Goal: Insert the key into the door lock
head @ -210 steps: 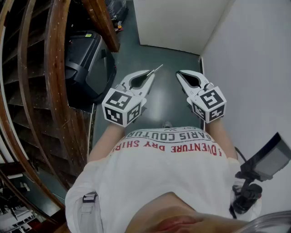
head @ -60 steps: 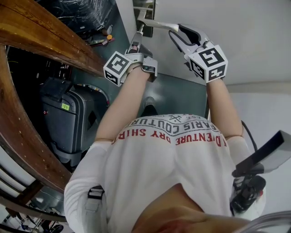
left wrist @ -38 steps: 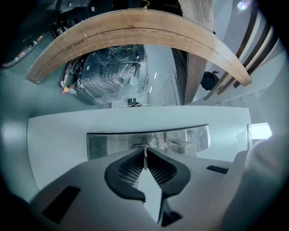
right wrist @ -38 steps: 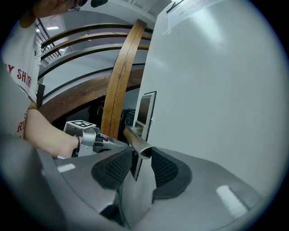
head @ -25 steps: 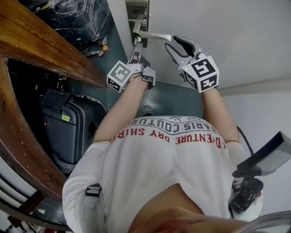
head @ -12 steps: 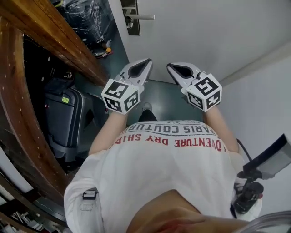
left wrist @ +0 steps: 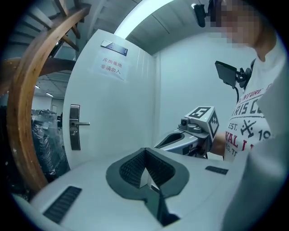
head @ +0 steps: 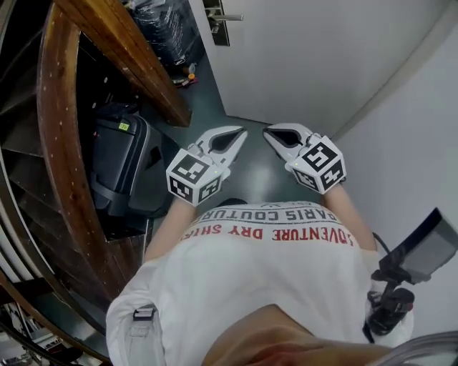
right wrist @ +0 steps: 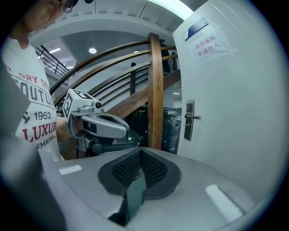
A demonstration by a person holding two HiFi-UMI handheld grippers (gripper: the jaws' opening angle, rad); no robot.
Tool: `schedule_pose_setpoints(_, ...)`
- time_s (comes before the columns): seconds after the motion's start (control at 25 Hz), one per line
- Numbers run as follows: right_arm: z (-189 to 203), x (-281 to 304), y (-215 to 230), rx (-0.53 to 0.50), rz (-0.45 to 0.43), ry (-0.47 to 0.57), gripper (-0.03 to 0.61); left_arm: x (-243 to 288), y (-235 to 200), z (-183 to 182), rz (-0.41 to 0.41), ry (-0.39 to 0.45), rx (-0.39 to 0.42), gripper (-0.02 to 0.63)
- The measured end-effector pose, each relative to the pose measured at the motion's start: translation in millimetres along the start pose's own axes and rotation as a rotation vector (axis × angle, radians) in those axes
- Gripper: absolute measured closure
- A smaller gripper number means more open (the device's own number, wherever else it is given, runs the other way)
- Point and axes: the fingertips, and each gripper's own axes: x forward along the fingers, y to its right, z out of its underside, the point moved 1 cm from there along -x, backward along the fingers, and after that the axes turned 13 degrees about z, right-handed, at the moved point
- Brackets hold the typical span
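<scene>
The white door's metal lock plate (head: 217, 21) with its lever handle (head: 227, 17) is at the top of the head view, well away from both grippers. In the left gripper view the lock plate (left wrist: 74, 127) shows small at the left; in the right gripper view the lock plate (right wrist: 189, 119) shows at the right. My left gripper (head: 242, 132) and right gripper (head: 268, 134) hang side by side in front of my chest, tips toward the door. Both are shut with nothing between the jaws. No key shows in either gripper; at this distance I cannot tell whether one sits in the lock.
A curved wooden stair rail (head: 125, 50) runs down the left. A black suitcase (head: 118, 161) stands under it, with black wrapped bundles (head: 164, 25) beyond. A white wall (head: 415, 143) closes the right side. A camera mount (head: 401, 286) hangs at my right hip.
Both grippers have drawn back from the lock and handle to my chest. The right gripper, open by the handle before, is now shut. The left gripper has rolled upright.
</scene>
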Motion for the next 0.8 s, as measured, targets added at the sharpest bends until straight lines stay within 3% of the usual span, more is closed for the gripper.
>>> schedule_pose_setpoints(0.28,24,-36,-42,0.044,0.011,-0.025,0.577,-22,51,16,0.02,-0.035,0.001,0.612)
schedule_pose_setpoints(0.44,34,-66,-109,0.027,0.011,-0.021,0.577,-61,109,36,0.046,-0.054,0.022,0.612)
schedule_pose_setpoints(0.64,50,-114,-206,0.046,0.004,-0.006,0.577,-127,184,70,0.044,-0.055,-0.019,0.612)
schedule_pose_setpoints(0.8,41,-164,-282,0.022,0.027,0.027,0.577,-185,252,82,0.054,-0.073,-0.012,0.612)
